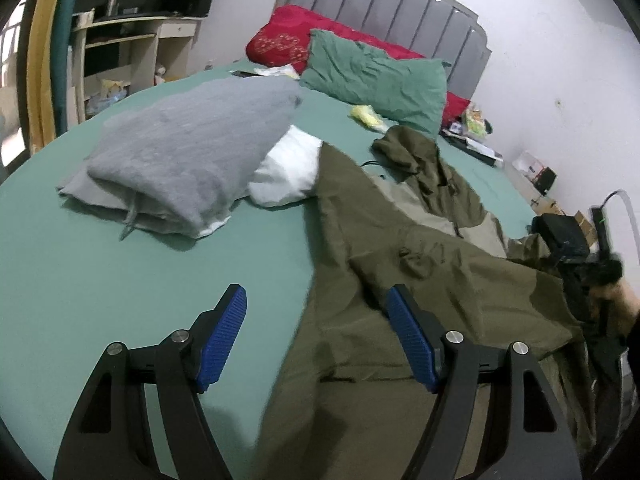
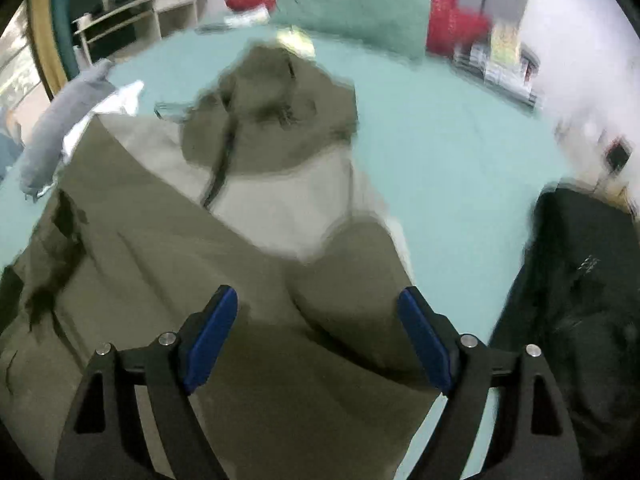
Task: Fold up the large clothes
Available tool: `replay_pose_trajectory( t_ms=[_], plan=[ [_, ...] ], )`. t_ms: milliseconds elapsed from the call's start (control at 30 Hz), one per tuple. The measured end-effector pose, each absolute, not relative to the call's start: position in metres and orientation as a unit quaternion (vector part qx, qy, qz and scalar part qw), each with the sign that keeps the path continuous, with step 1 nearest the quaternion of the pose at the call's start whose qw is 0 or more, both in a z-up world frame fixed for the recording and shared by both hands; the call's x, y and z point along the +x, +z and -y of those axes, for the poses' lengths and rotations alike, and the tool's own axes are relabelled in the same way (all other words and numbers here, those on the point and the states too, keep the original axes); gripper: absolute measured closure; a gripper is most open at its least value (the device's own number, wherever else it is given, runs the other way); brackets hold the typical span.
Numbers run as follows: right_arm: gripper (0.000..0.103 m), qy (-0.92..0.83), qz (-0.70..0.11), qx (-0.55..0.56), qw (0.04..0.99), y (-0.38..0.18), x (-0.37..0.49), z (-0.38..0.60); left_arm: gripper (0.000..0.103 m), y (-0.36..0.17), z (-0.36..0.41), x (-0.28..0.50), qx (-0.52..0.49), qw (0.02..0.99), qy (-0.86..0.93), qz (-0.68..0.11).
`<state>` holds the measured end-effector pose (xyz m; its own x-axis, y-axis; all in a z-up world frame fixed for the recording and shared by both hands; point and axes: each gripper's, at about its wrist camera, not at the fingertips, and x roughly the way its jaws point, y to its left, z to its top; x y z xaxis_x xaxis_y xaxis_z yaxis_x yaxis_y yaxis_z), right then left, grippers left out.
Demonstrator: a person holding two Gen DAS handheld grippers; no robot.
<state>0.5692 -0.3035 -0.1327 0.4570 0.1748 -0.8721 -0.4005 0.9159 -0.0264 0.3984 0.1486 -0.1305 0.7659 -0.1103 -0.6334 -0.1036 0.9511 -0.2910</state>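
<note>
An olive and beige hooded jacket [image 1: 420, 248] lies spread on the green bed sheet [image 1: 120, 280], hood toward the headboard. My left gripper [image 1: 316, 308] is open and empty, held above the jacket's left edge near the hem. In the right wrist view, which is blurred, the same jacket [image 2: 248, 184] fills the middle, with its dark zipper running down the front. My right gripper [image 2: 318, 308] is open and empty above the jacket's lower part.
A folded grey garment [image 1: 188, 152] lies over a white one [image 1: 288, 172] left of the jacket. A green pillow [image 1: 376, 76] and a red pillow [image 1: 280, 36] lie by the grey headboard [image 1: 392, 4]. A black garment [image 2: 576, 300] lies at the bed's right edge. A desk [image 1: 132, 40] stands at far left.
</note>
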Motion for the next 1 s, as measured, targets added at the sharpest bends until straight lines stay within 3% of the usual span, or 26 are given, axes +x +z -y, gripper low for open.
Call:
replay_pose_trajectory(
  t_ms=[33,67,100,267,433,500,533,567,700,867,1000],
  plan=[
    [0.038,0.178,-0.499,-0.113,0.841,-0.14,0.573,0.307,0.027,-0.13,-0.145,0.401,-0.156,0.928,-0.004,-0.339],
    [0.09,0.184,-0.49,-0.117,0.844,-0.145,0.574,0.311,0.027,-0.13,-0.141,0.404,-0.154,0.929,-0.008,-0.336],
    [0.098,0.17,-0.478,-0.109,0.855,-0.144,0.576,0.318,0.027,-0.131,-0.136,0.406,-0.15,0.931,-0.013,-0.332],
    [0.1,0.043,-0.432,0.033,0.9,-0.135,0.597,0.4,0.027,-0.148,-0.119,0.412,-0.12,0.929,-0.013,-0.351],
    [0.098,-0.037,-0.479,0.127,0.868,-0.175,0.619,0.454,0.027,-0.155,-0.115,0.413,-0.121,0.923,-0.019,-0.364],
    [0.076,-0.072,-0.453,0.126,0.879,-0.163,0.607,0.448,0.027,-0.153,-0.114,0.412,-0.12,0.923,-0.019,-0.365],
    [0.042,-0.082,-0.444,0.101,0.887,-0.153,0.6,0.438,0.027,-0.152,-0.115,0.411,-0.121,0.923,-0.02,-0.365],
    [0.023,-0.089,-0.428,0.057,0.898,-0.142,0.593,0.416,0.027,-0.15,-0.115,0.41,-0.123,0.923,-0.022,-0.365],
    [0.022,0.026,-0.385,-0.033,0.922,-0.114,0.578,0.319,0.027,-0.139,-0.12,0.404,-0.121,0.928,-0.018,-0.352],
    [0.022,0.148,-0.441,-0.143,0.873,-0.15,0.575,0.175,0.027,-0.132,-0.127,0.394,-0.114,0.928,-0.017,-0.354],
    [0.022,0.18,-0.489,-0.138,0.843,-0.176,0.562,0.116,0.027,-0.129,-0.14,0.386,-0.107,0.928,-0.012,-0.356]
  ],
)
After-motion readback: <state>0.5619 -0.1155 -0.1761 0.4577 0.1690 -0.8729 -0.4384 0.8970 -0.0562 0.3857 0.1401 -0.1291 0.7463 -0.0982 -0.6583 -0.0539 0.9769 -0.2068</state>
